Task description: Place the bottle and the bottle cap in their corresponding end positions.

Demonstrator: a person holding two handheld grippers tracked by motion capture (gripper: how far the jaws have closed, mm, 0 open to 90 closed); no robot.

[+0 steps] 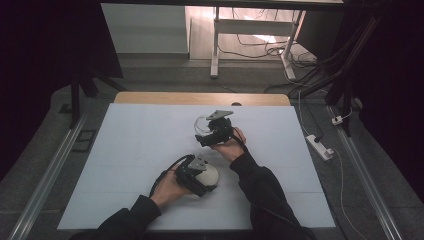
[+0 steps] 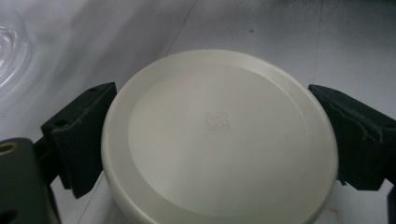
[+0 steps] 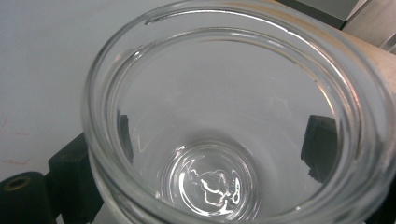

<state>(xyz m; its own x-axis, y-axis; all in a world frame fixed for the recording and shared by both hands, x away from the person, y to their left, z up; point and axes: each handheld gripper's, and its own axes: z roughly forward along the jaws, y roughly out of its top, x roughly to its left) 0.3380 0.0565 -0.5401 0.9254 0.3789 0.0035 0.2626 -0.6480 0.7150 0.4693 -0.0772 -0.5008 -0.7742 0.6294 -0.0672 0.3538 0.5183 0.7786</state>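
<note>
The round cream plastic lid sits clamped between the left gripper's jaws, low over the white table. The clear glass jar, open-mouthed, is gripped by the right gripper farther back; its gripper view shows the jar's empty bottom.

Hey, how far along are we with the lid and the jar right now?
Done: the left tool grips the white lid by its edges, and the right tool holds the open, empty glass jar. In hand: both are held apart over the table. Left: putting the lid on the jar, probably.
</note>
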